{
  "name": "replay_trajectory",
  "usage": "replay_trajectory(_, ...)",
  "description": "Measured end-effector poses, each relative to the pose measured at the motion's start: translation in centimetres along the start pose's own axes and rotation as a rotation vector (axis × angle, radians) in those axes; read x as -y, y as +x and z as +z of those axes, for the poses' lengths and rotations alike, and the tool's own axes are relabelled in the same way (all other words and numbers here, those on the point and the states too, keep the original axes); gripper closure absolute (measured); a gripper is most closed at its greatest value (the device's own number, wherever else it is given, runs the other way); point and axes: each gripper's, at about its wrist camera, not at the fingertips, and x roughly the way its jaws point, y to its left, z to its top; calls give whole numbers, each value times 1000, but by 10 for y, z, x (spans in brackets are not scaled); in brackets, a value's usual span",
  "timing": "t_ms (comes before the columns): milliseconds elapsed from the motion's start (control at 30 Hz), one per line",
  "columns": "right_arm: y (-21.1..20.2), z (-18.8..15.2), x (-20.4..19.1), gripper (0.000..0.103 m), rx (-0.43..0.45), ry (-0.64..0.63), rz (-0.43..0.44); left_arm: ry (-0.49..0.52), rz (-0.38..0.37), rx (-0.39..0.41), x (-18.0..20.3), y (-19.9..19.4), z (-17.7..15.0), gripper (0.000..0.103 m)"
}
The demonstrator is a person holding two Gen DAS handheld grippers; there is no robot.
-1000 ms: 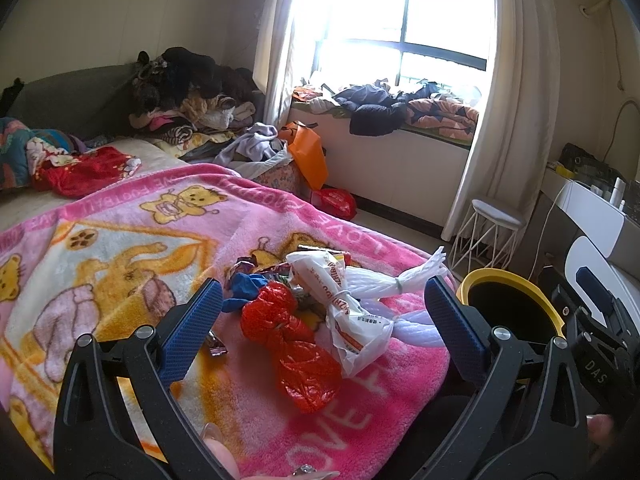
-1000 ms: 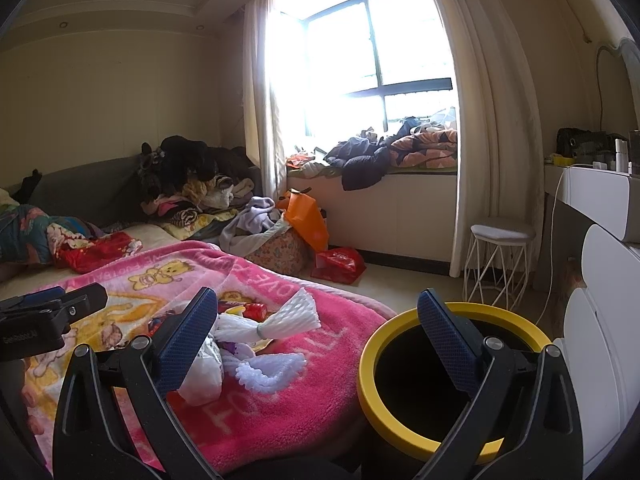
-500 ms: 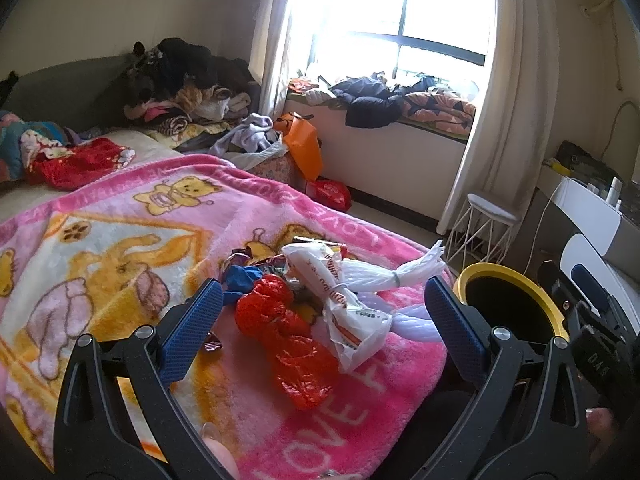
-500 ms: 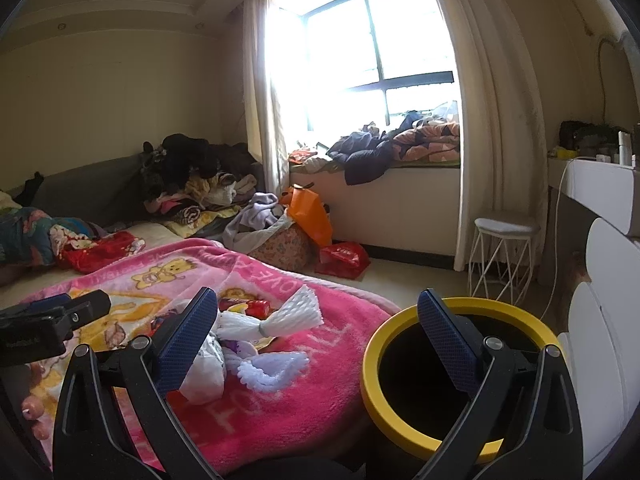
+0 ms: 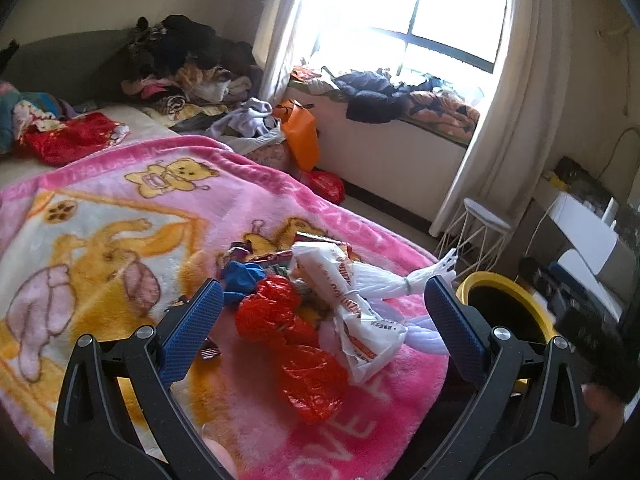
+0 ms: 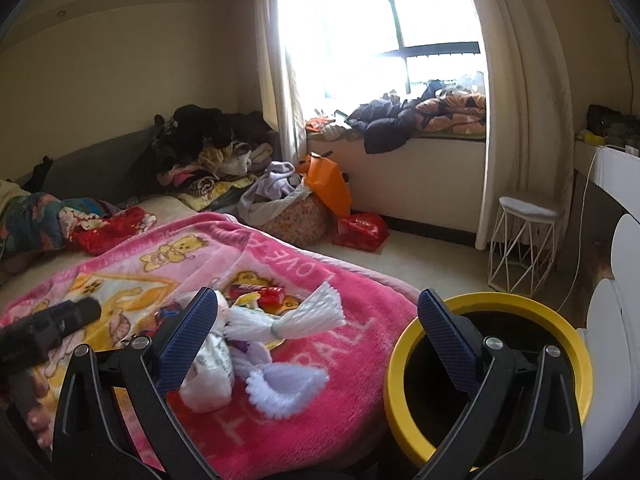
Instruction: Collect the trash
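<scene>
A pile of trash lies on the pink blanket (image 5: 120,208): a red plastic bag (image 5: 292,344), a white printed bag (image 5: 352,304), white foam netting (image 5: 400,280), a blue scrap (image 5: 244,276) and candy wrappers. My left gripper (image 5: 320,320) is open and empty, hovering just before the pile. My right gripper (image 6: 320,336) is open and empty, between the foam netting (image 6: 296,320) and the yellow-rimmed bin (image 6: 492,376). The bin also shows in the left wrist view (image 5: 504,308).
Clothes are heaped on the sofa (image 6: 200,148) and the window ledge (image 6: 420,120). An orange bag (image 6: 328,184) and a red bag (image 6: 360,228) stand on the floor. A white wire stool (image 6: 524,240) stands by the curtain. White furniture (image 6: 612,320) is at the right.
My left gripper has moved a little forward and lower toward the trash pile. My right gripper has shifted slightly; both stay open.
</scene>
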Motion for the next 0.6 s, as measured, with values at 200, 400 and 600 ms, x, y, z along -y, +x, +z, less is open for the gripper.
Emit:
replay_trajectory(200,25,17,23,6,-46,48,-18,18,-52,-50,21,24,-4,10)
replay_trajectory(400,52,24,49,6,-116,128,0,34,-29,-113,36,49,-13,11)
replay_trajectory(600,86,21,59,6,-222,187,59,31,3,-215,39,77,-29,24)
